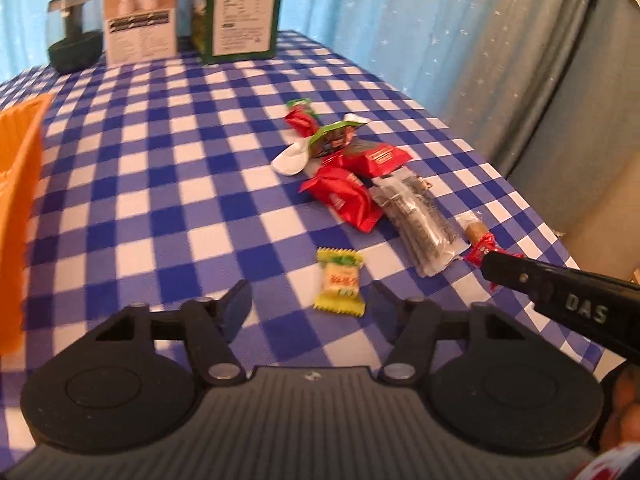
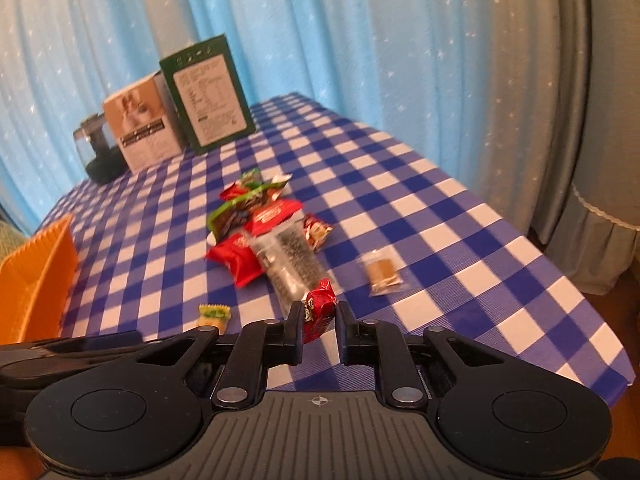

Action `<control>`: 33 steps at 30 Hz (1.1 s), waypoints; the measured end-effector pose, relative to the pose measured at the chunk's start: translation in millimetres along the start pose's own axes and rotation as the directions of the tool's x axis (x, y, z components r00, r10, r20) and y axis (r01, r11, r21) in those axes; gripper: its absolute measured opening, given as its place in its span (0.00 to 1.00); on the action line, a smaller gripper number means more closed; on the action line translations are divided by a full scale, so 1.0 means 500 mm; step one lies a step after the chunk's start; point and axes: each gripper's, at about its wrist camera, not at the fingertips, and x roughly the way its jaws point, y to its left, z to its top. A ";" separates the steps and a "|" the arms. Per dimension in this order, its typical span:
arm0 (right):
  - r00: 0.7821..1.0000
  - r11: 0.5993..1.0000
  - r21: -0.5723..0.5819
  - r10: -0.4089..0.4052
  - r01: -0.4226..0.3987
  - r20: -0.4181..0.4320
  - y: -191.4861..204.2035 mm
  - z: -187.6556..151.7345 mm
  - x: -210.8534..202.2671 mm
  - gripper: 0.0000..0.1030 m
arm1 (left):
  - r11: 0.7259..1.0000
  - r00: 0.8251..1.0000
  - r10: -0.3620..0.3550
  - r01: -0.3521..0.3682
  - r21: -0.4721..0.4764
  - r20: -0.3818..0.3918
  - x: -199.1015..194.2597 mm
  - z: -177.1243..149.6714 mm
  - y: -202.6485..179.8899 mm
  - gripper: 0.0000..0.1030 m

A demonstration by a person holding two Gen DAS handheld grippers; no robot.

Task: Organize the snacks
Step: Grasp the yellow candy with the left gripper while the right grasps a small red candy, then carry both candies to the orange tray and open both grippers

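At the far left stands the orange basket (image 1: 20, 208). My left tongs (image 1: 308, 300) are half open around the yellow candy (image 1: 339, 283) on the tabletop (image 1: 160, 184), not pressing it; if I lift early, it stays there. My right tongs (image 2: 319, 320) are closed on the small red packet (image 2: 318, 308) only by its end, so it may slip out.
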 end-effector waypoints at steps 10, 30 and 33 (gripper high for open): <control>1.000 1.000 0.009 0.001 -0.001 0.012 0.001 0.003 -0.002 0.16 | 0.995 0.999 -0.010 0.013 0.102 -0.030 0.045 0.010 -0.036 0.21; 0.973 0.967 -0.134 0.225 -0.216 0.058 0.151 0.072 -0.063 0.16 | 0.984 0.981 0.172 -0.167 -0.068 0.088 -0.212 0.089 0.157 0.18; 0.948 0.935 -0.184 0.316 -0.305 0.036 0.231 0.082 -0.069 0.16 | 0.972 0.970 0.221 -0.212 -0.098 0.098 -0.257 0.096 0.213 0.18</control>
